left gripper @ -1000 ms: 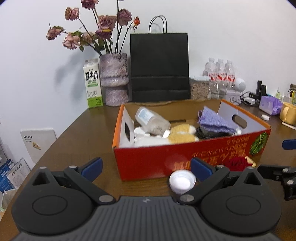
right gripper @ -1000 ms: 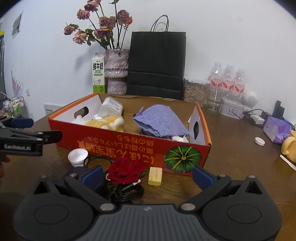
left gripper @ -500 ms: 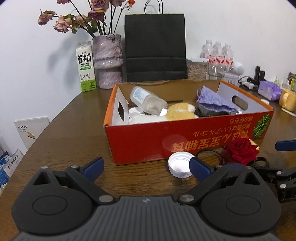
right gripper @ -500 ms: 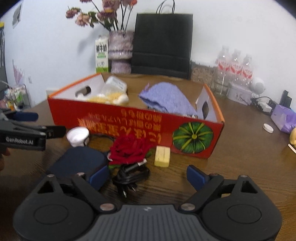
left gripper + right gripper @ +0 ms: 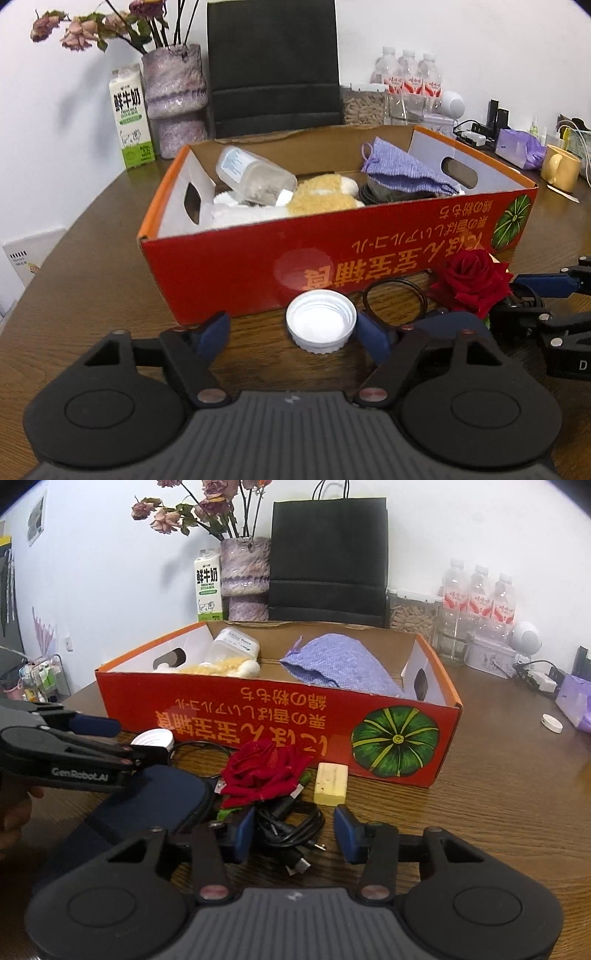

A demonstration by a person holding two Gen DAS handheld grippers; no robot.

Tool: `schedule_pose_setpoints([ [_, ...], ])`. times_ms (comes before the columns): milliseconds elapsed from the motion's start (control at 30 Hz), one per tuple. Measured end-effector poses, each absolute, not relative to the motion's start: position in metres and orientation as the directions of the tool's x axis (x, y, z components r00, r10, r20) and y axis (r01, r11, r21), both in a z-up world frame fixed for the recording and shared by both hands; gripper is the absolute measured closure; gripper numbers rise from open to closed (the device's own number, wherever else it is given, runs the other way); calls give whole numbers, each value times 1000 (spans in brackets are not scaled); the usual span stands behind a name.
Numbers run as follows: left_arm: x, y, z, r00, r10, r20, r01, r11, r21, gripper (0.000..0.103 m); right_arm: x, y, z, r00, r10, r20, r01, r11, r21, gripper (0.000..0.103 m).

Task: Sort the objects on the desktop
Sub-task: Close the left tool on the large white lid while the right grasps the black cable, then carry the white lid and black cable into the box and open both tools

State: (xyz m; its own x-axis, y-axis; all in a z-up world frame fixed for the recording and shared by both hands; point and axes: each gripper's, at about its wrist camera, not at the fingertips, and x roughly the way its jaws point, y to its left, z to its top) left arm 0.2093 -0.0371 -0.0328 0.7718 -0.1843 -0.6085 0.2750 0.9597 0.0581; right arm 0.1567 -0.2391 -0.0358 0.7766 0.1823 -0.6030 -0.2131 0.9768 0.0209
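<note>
Left wrist view is filled by a wooden table (image 5: 92, 266), on which an orange cardboard box (image 5: 258, 266) is set; inside it a clear plastic bottle (image 5: 255, 175) is laid tilted on a plush toy (image 5: 321, 199), with a purple knitted cloth (image 5: 406, 170) toward its right end; a dark blue pouch (image 5: 147, 805) is seen flat in front of the box, just left of a red rose (image 5: 267, 766); a black coiled cable (image 5: 288, 823) is bunched below the rose, between the spread fingers of the right gripper (image 5: 293, 830), which is held open and grips nothing; a yellow block (image 5: 331, 783) is placed just beside the box front; a white cap (image 5: 320, 321) is found upturned between the parted fingers of the left gripper (image 5: 291, 332), also open, the right finger close beside the cap's rim.
</note>
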Motion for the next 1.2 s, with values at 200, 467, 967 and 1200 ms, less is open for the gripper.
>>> schedule_pose_setpoints([
  [200,212,-36,-35,765,-208,-609,279,960,23,46,156,-239,-36,777,190,-600,-219,975,24,61],
  [467,209,-41,-36,773,-217,-596,288,957,26,62,156,-238,-35,781,179,-598,-209,978,20,66],
  [967,183,-33,-11,847,-196,-494,232,973,12,62,133,-250,-20,828,151,-540,-171,985,13,66],
  [1200,181,-33,17,886,-199,-419,221,975,5,62,130,-259,10,878,128,-462,-143,990,2,66],
])
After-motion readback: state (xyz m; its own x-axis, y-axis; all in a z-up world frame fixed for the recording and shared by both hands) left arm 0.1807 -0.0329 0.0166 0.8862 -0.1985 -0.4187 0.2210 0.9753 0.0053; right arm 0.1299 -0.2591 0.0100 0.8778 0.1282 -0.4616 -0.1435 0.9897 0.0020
